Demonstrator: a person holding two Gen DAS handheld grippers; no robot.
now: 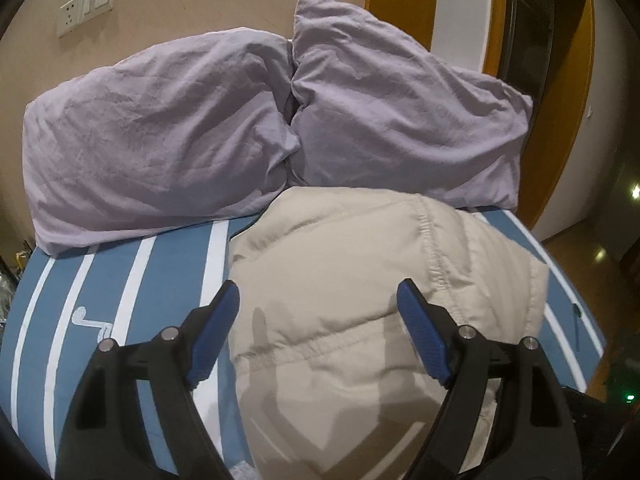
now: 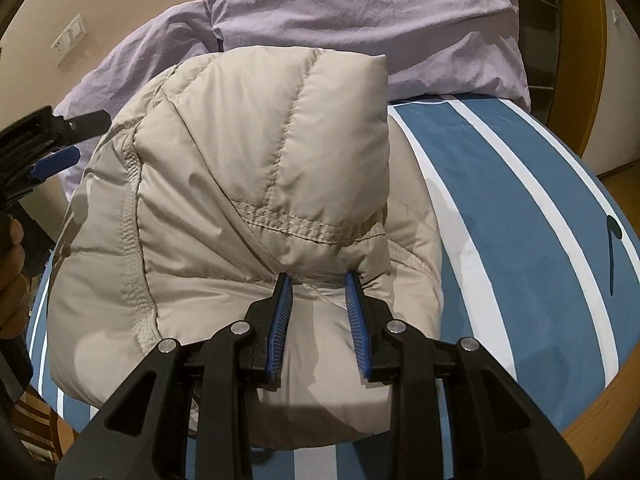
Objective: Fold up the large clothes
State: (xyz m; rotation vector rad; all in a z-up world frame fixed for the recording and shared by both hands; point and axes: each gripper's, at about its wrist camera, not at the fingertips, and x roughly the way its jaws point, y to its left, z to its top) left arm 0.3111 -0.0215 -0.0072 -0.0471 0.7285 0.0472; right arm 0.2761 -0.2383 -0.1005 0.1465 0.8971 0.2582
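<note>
Beige padded jacket (image 2: 248, 184) lies bundled on the striped bed (image 2: 520, 216); right gripper (image 2: 319, 280) pinches its fold, left gripper (image 1: 318, 292) gapes wide, empty.

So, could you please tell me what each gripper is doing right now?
Left gripper: open, holding nothing.
Right gripper: shut on the beige jacket.

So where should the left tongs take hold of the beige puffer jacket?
A judgement: grip the beige puffer jacket at its rolled left edge, where the bundle meets the striped bedsheet. Come from the left, one finger sliding under. The top is rounded and taut, offering no pinchable fold, and the left tongs are open.
</note>
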